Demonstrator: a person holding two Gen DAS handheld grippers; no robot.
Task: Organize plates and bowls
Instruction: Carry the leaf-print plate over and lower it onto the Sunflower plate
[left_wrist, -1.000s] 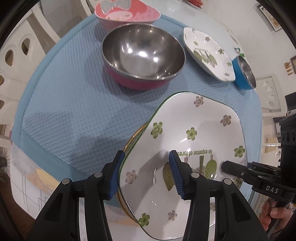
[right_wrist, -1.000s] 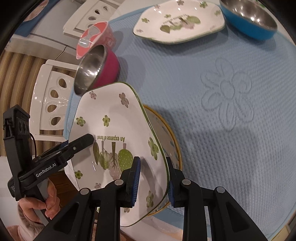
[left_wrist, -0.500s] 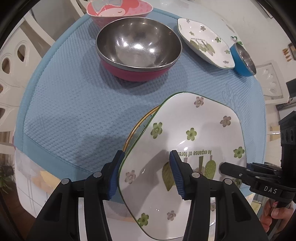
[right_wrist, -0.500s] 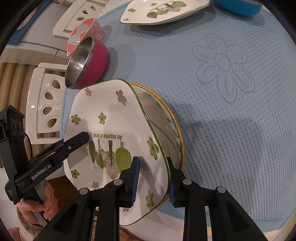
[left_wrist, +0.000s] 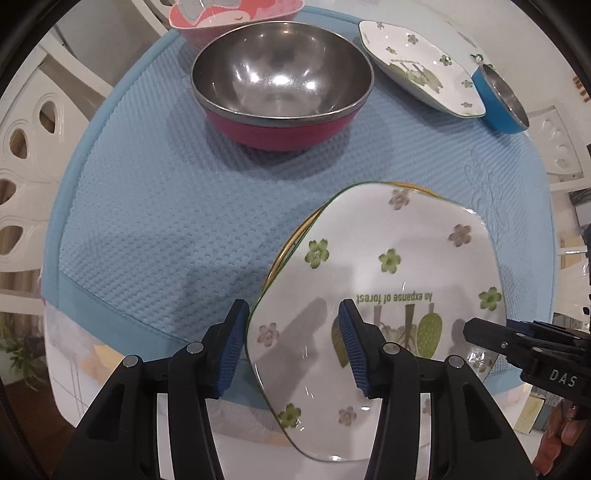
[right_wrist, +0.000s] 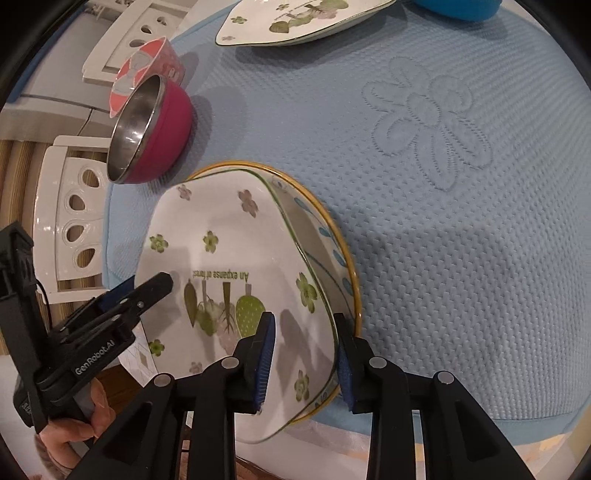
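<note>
1. Left wrist view: blue quilted mat (left_wrist: 155, 206) covers the round table, with white chairs (left_wrist: 22, 155) beyond its edge at 9 o'clock.
2. At 12 o'clock on the mat stands a steel bowl (left_wrist: 282, 79) with a magenta outside; a pink bowl (left_wrist: 232, 14) sits just behind it.
3. At 1 o'clock lies a second floral plate (left_wrist: 421, 70), and just beside it, at 2 o'clock, a blue bowl (left_wrist: 502, 103).
4. The left gripper (left_wrist: 291, 347) is partly open, its pads straddling the near-left rim of the floral plate (left_wrist: 388, 266); whether the pads press the rim I cannot tell.
5. That plate sits low and centre-right, over a yellow-rimmed dish (left_wrist: 291, 240) of which only a thin arc shows at its left edge.
6. The right gripper (left_wrist: 480, 332) enters at 4 o'clock, its tip at the plate's right edge.
7. Right wrist view: the mat (right_wrist: 461, 240) fills the right half, with a stitched flower (right_wrist: 428, 122) at 1 o'clock.
8. The right gripper (right_wrist: 304, 358) is also partly open, one pad over the floral plate (right_wrist: 221, 258) and the other outside the rim; contact is unclear.
9. The plate lies tilted in the yellow-rimmed dish (right_wrist: 343, 258), whose blue-patterned wall shows at the right.
10. The left gripper (right_wrist: 147, 291) reaches in from 8 o'clock to the plate's far edge, held by a hand (right_wrist: 74, 432).
11. The steel bowl (right_wrist: 151, 133) is at 10 o'clock, touching the pink bowl (right_wrist: 147, 70); the second plate (right_wrist: 295, 18) is at 12 o'clock.
</note>
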